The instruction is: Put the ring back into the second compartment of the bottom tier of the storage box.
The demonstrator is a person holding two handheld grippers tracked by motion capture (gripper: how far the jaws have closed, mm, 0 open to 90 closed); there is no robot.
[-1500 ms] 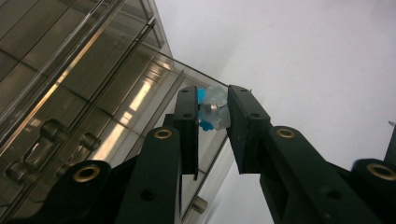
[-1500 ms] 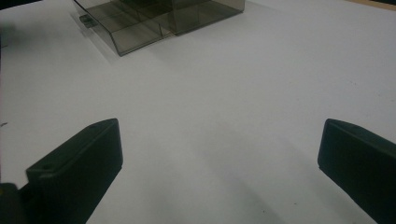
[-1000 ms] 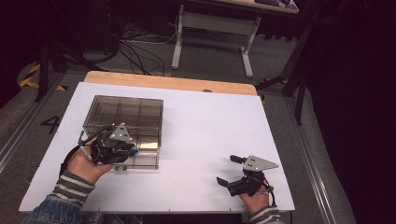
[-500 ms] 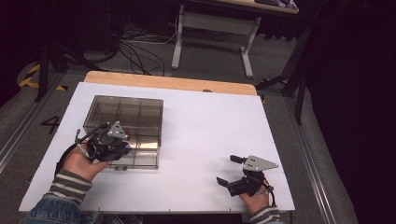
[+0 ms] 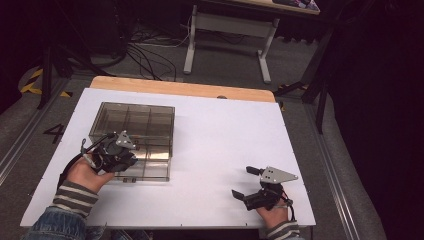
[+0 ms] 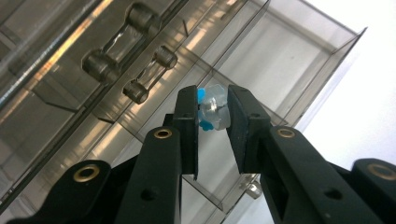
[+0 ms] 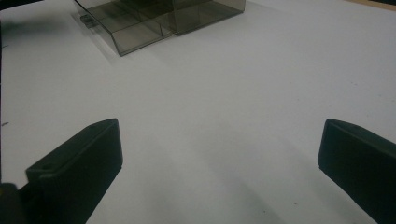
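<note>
My left gripper point(image 6: 212, 112) pinches a small clear-and-blue piece point(image 6: 214, 110) between the tips of its jaws, held over the smoky compartment box point(image 6: 289, 60) whose dividers lie just beyond them. My right gripper point(image 7: 219, 158) rests with jaws spread wide and bare above the white tabletop point(image 7: 261, 70), the box well ahead.

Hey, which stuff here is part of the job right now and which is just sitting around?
In the job:
left gripper, jaws shut on the small clear and blue piece
smoky compartment box, under that piece

Just about:
right gripper, jaws open over bare white tabletop
cables on the floor
second table's legs
</note>
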